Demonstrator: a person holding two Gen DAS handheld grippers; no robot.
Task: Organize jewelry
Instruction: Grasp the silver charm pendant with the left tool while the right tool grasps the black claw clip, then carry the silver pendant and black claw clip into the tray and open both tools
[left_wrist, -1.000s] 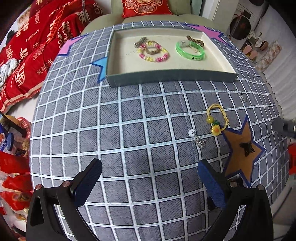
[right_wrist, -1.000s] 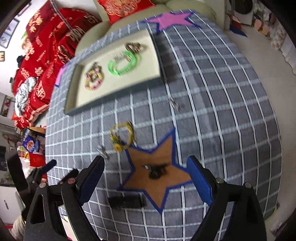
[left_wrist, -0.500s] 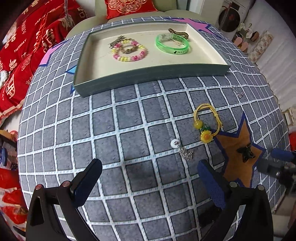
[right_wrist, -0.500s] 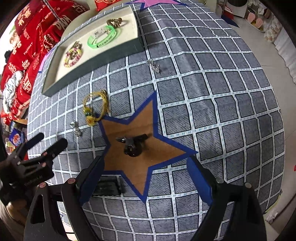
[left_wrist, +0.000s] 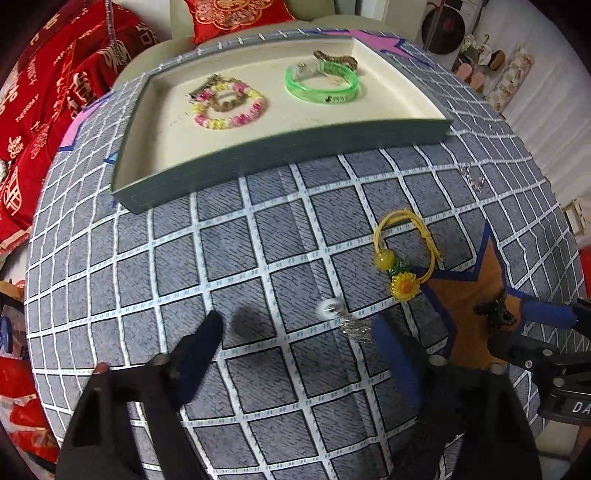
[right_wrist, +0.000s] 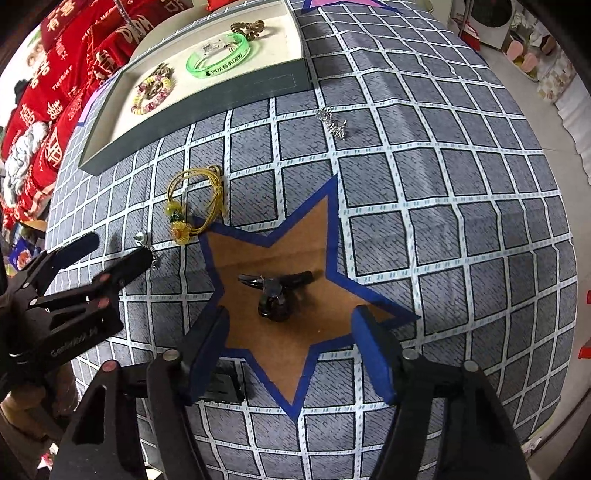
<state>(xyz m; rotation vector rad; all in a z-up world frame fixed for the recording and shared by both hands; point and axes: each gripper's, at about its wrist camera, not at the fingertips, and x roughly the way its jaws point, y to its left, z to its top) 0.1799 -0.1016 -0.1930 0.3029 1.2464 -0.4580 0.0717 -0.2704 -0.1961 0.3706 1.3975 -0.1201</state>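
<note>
Here, black hair clip, long axis crosswise

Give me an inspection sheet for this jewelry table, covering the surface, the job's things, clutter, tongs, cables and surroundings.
Surface: grey checked cloth with star patches.
Job's things: tray holds a beaded bracelet, a green bangle and a bronze piece. Loose on the cloth: yellow cord bracelet, silver earring, another silver piece, dark hair clip on the brown star.
Clutter: nothing seen.
Tongs: left tongs open, just been closing, nearing the earring; right tongs open, closing, flanking the clip.
Cables: nothing seen.
Surroundings: red fabric, slippers on the floor.
</note>
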